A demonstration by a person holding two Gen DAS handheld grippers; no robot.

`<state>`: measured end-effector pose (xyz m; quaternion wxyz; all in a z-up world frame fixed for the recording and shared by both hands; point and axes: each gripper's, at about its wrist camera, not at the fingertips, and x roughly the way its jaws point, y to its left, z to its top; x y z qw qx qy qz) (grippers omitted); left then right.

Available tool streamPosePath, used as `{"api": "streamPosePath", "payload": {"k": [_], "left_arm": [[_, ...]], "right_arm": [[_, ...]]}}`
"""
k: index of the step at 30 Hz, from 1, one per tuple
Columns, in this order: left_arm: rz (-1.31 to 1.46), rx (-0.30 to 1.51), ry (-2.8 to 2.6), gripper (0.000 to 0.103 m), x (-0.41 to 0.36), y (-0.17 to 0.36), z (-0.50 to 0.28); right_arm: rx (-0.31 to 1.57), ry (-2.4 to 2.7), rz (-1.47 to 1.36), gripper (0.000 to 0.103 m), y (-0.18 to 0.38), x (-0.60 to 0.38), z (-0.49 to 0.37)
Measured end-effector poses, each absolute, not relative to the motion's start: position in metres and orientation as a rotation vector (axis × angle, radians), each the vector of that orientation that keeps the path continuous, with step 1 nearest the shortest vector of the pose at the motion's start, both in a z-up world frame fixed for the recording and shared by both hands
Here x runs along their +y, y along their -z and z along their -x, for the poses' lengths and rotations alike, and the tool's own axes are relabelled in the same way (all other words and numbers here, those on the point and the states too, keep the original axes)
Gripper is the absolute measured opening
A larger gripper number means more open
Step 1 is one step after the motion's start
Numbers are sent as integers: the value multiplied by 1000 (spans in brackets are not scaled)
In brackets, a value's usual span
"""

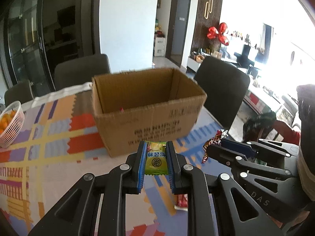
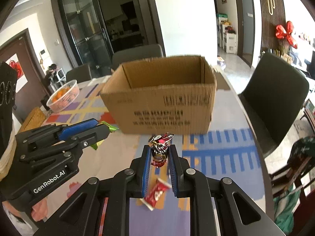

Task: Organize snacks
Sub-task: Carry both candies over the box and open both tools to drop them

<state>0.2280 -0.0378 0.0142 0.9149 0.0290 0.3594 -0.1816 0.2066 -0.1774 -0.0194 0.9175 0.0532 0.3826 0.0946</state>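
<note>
An open cardboard box [image 1: 145, 106] stands on the patterned tablecloth; it also shows in the right wrist view [image 2: 163, 98]. My left gripper [image 1: 156, 147] is shut on a green candy packet [image 1: 155, 161], held above the table just in front of the box; the left gripper also shows in the right wrist view [image 2: 104, 129]. My right gripper [image 2: 159, 149] is shut on a red foil-wrapped candy [image 2: 159, 153], beside the left one, also in front of the box. The foil candy shows in the left wrist view [image 1: 213, 141]. A red snack packet [image 2: 155, 193] lies on the table below.
A white basket of oranges [image 1: 9, 125] sits at the table's left; it also shows in the right wrist view [image 2: 64, 96]. Dark chairs [image 1: 222, 94] stand around the table. The table's right edge [image 2: 256, 137] curves close by.
</note>
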Motion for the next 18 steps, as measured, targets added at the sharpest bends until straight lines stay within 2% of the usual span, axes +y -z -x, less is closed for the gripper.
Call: {"api": "streamPosePath", "payload": {"k": [9,18], "left_arm": [[-56,674,348,21,-35,-47,-247],[-55,656,326,21,-31,-55,-272]], "right_arm": [[721,-214,-115,19,-12,-176,-233],[674,-203,-85,19,-34,-177,-258]]}}
